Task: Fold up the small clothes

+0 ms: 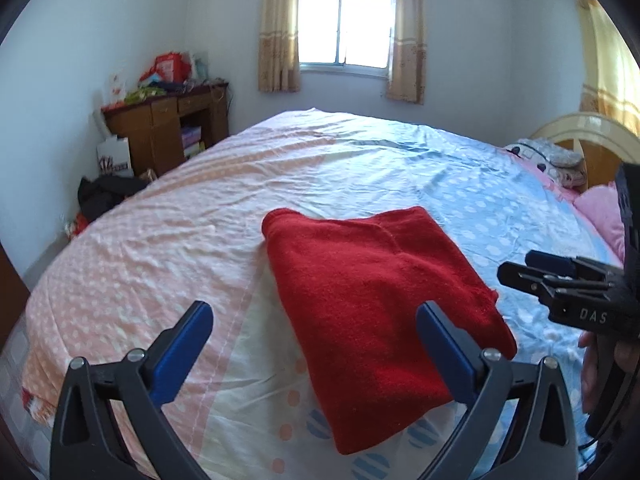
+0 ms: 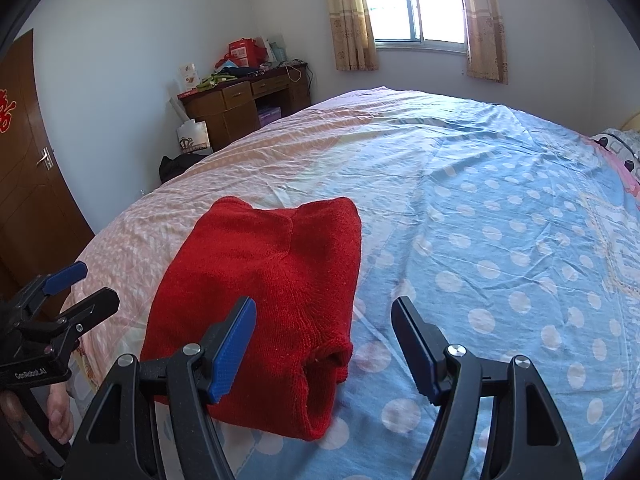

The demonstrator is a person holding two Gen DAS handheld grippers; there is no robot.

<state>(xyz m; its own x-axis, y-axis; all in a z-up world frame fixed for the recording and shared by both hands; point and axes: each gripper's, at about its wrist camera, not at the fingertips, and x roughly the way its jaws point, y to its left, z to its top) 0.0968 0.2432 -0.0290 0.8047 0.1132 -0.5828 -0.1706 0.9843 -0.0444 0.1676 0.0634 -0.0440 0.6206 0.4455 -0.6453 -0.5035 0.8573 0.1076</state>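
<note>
A small red knit garment [image 1: 376,300] lies folded into a compact rectangle on the bed; it also shows in the right wrist view [image 2: 264,292], with a sleeve or hem opening at its near right corner. My left gripper [image 1: 316,312] is open and empty, hovering above the garment's near left part. My right gripper [image 2: 324,308] is open and empty, above the garment's near right edge. The right gripper also shows at the right edge of the left wrist view [image 1: 516,266]. The left gripper shows at the left edge of the right wrist view [image 2: 100,284].
The bed sheet [image 2: 480,220] is pink on the left and blue with white dots on the right. Pillows [image 1: 560,160] lie by the headboard at right. A cluttered wooden desk [image 1: 168,120] stands at far left, a door [image 2: 28,160] nearer left, a window [image 1: 344,24] behind.
</note>
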